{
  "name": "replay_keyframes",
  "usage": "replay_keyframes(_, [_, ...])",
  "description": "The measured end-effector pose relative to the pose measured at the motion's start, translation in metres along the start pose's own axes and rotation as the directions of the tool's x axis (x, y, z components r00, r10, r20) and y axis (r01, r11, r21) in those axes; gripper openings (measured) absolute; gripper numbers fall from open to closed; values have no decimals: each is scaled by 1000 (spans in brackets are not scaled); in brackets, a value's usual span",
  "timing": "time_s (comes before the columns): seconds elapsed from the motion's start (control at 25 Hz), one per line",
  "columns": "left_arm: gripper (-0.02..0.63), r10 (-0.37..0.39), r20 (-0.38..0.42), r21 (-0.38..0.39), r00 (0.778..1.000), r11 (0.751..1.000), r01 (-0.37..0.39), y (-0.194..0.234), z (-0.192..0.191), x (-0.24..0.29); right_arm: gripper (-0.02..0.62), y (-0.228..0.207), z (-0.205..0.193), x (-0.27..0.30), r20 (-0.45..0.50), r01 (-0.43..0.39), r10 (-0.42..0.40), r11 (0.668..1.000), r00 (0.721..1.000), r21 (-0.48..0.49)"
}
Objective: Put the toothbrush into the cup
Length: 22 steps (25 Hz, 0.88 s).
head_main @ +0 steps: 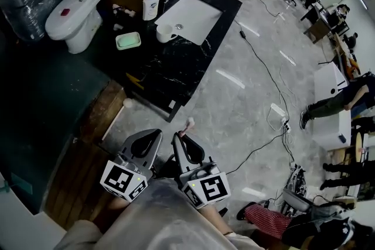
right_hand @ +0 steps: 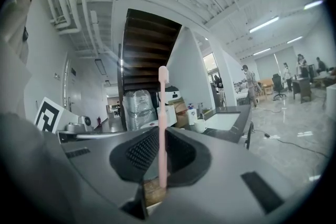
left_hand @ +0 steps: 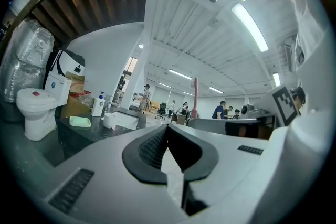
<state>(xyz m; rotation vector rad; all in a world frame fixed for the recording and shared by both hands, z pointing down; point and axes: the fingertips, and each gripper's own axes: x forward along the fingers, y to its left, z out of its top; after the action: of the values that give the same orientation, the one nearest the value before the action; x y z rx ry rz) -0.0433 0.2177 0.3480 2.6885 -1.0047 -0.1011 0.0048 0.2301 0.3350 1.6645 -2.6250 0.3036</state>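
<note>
The right hand-held gripper [head_main: 179, 141] grips the pink toothbrush [right_hand: 163, 128]. The left hand-held gripper [head_main: 154, 136] is closed and empty. The cup [head_main: 164, 34] stands at 12 o'clock.

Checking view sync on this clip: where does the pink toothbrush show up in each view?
Head view: toothbrush at bottom centre, sticking out of the right gripper.
Left gripper view: just right of centre, upright.
Right gripper view: centre, upright between the jaws.
Shared landmark: white cup beside the sink.
</note>
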Motion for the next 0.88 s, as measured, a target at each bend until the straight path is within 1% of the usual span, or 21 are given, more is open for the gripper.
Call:
replay_keyframes(0.2, [11, -8, -3, -14, 1000, 1000, 8, 6, 2, 9, 43, -5, -1, 10, -13, -18, 18, 1000, 1000, -1])
replay_keyframes(0.4, [9, 21, 3, -9, 1000, 1000, -21, 20, 5, 28, 43, -18, -1, 24, -29, -48, 48, 999, 998, 1])
replay_keyframes(0.88, [9, 19, -22, -4, 1000, 1000, -19, 43, 16, 100, 43, -72, 20, 67, -12, -79, 79, 997, 997, 18])
